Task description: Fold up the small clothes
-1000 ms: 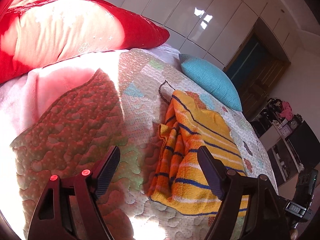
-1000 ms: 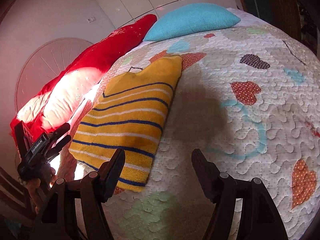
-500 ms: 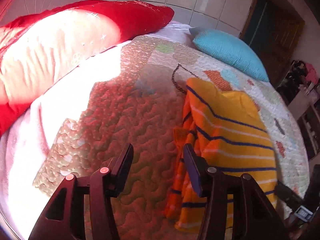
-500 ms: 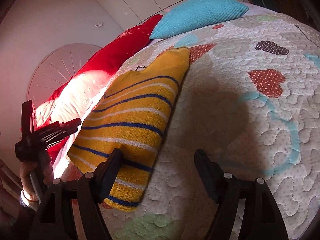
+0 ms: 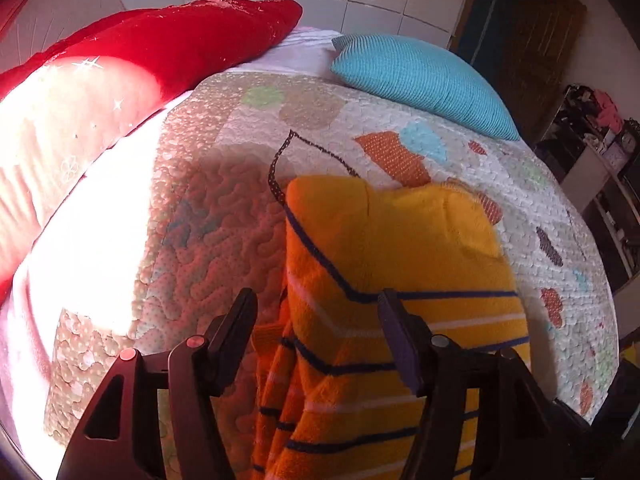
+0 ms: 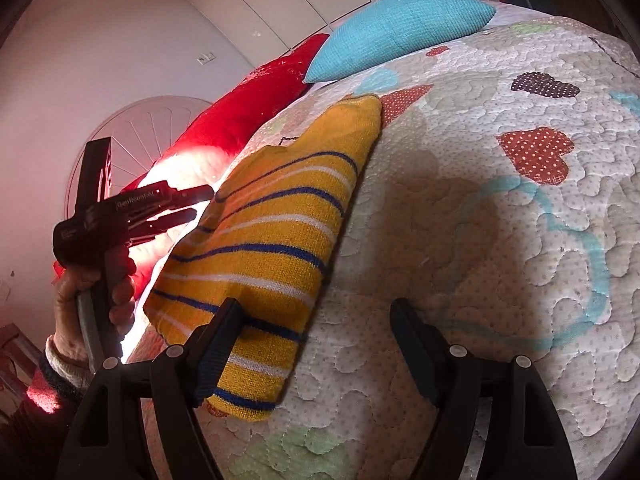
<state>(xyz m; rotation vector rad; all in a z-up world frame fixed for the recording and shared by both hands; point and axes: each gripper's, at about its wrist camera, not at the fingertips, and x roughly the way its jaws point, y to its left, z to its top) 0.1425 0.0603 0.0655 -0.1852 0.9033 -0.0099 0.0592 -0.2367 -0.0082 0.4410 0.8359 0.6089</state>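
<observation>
Striped yellow sweater [image 6: 276,240] lay folded lengthwise on quilt [image 6: 480,240] — cross-fold remained; left gripper [image 5: 318,312] and right gripper [image 6: 316,320] both gaped wide, empty.

A bed [image 5: 224,216] filled both views, covered by a quilted spread [image 6: 480,208] with patchwork hearts and coloured shapes. On it lay a yellow garment [image 5: 392,240] with blue and white stripes, folded, at the lower centre of the left wrist view and left of centre in the right wrist view. A red pillow [image 5: 168,44] lay at the upper left, a turquoise cushion [image 5: 420,76] at the upper right of the left view.
</observation>
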